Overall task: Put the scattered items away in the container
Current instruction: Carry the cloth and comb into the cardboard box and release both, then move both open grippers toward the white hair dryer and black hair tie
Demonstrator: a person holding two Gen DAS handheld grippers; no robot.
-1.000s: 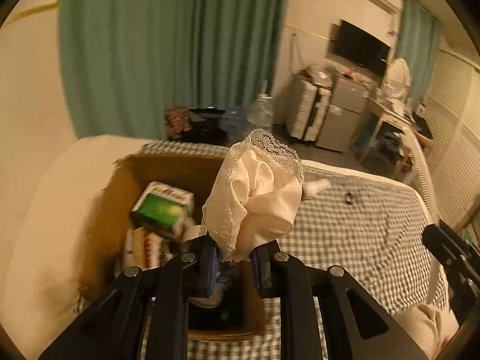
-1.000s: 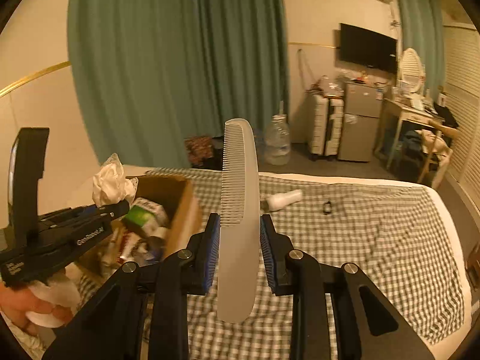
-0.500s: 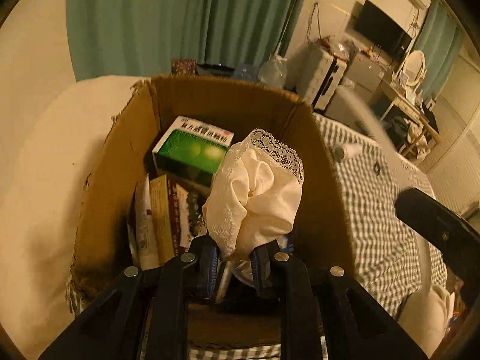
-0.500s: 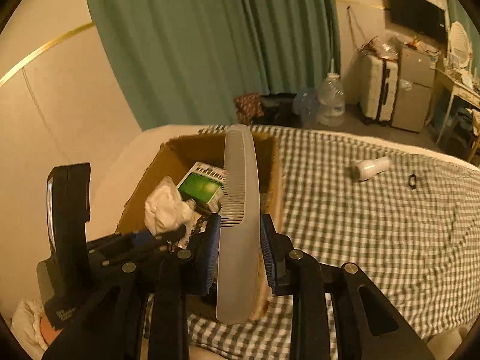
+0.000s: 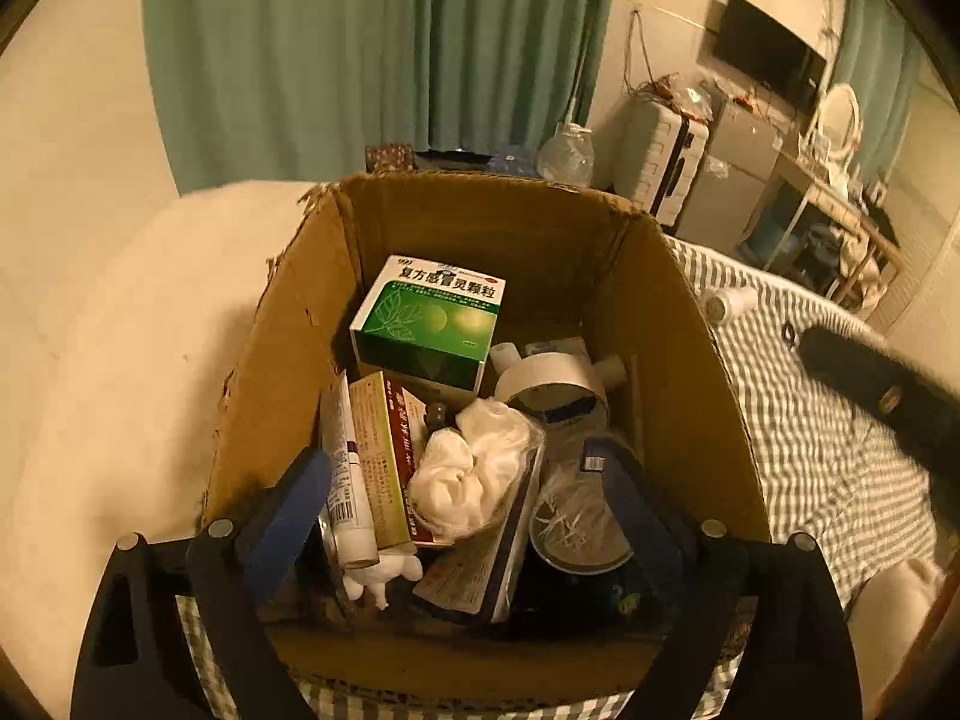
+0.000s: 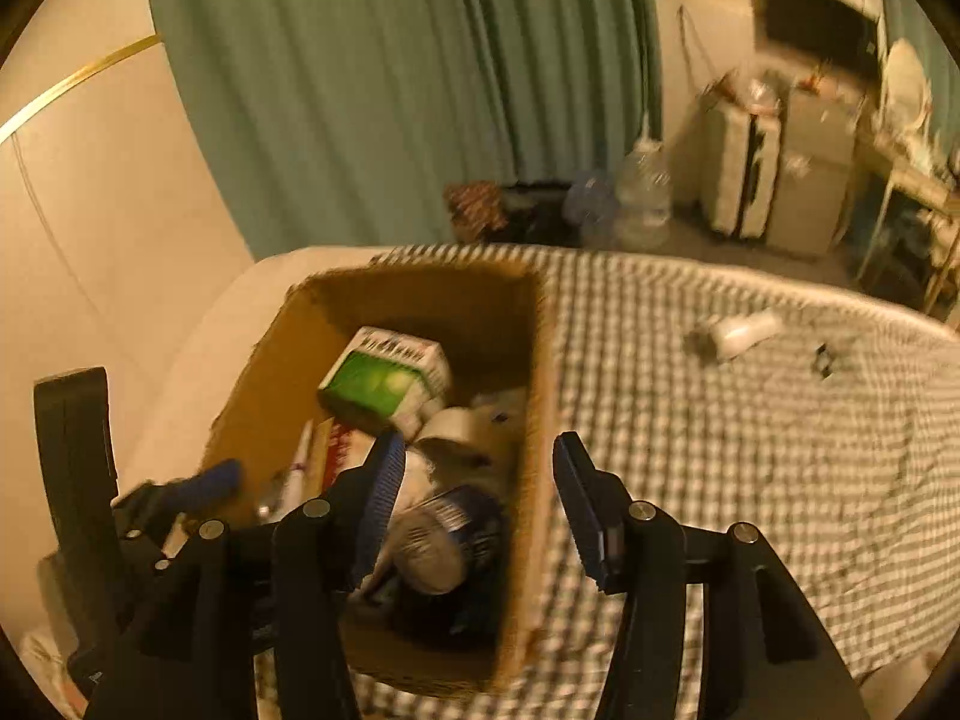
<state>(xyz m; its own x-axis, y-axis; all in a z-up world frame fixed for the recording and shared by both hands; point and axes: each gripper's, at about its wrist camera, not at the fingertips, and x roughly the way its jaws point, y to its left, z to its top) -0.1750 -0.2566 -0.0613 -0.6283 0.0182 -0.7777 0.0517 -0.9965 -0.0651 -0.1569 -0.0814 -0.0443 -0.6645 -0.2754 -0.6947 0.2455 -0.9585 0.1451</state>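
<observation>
Crowded near half of cardboard box [image 5: 678,360]: lace cloth [image 5: 474,480], green carton [image 5: 429,324], tape roll [image 5: 552,384]. Open far corner behind carton. Wide bare checkered bed [image 6: 750,450] right, small bottle [image 6: 741,330] far.

**Gripper Hardware: Appearance**

Left gripper [image 5: 465,504]: matte black angular finger arms, blue pads on inner faces, round silver screw heads [image 5: 220,527] at the joints. Right gripper [image 6: 477,495]: identical black arms, ribbed blue pads [image 6: 384,480], silver screws [image 6: 641,510] in pairs per side. Flat black housing at rear.
</observation>
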